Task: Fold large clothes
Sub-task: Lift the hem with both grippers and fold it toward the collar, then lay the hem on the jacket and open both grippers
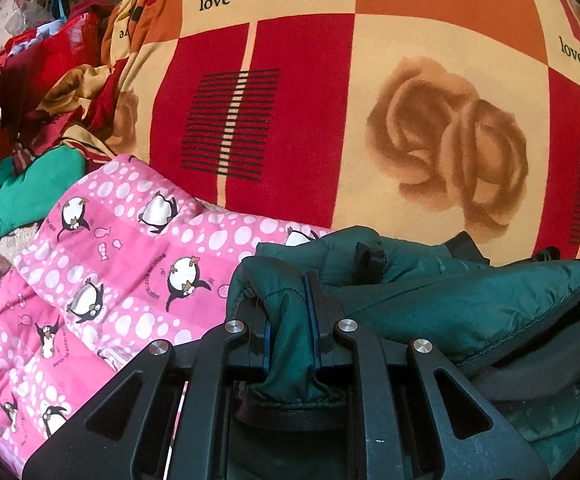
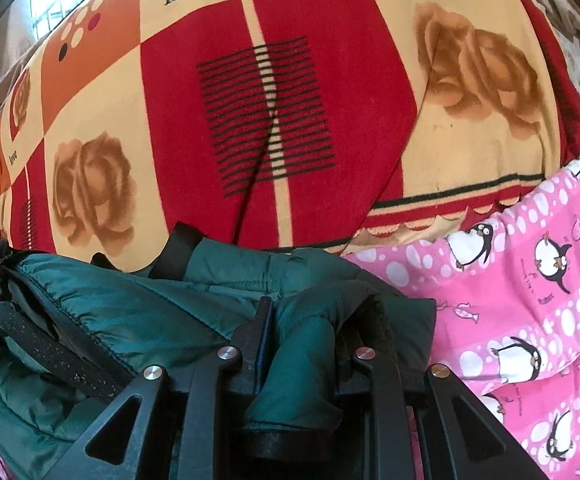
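while the left gripper (image 1: 290, 312) pinches the green jacket (image 1: 470, 304), the right gripper's (image 2: 306, 332) jaws clamp it too.

In the left wrist view the jacket (image 1: 470, 300) is seen at lower right, bunched, with a fold of it pinched between the jaws of the left gripper (image 1: 290, 300) at bottom centre. The quilt (image 1: 110, 264) is spread at lower left, partly under the jacket. The blanket (image 1: 370, 100) fills the upper centre and right, behind both. A heap of clothes (image 1: 38, 92) is piled at upper left, beside the blanket. In the right wrist view the jacket (image 2: 138, 312) lies at lower left, a fold clamped in the right gripper (image 2: 310, 320) at bottom centre; the quilt (image 2: 530, 300) is at lower right, the blanket (image 2: 290, 100) behind, across the top.
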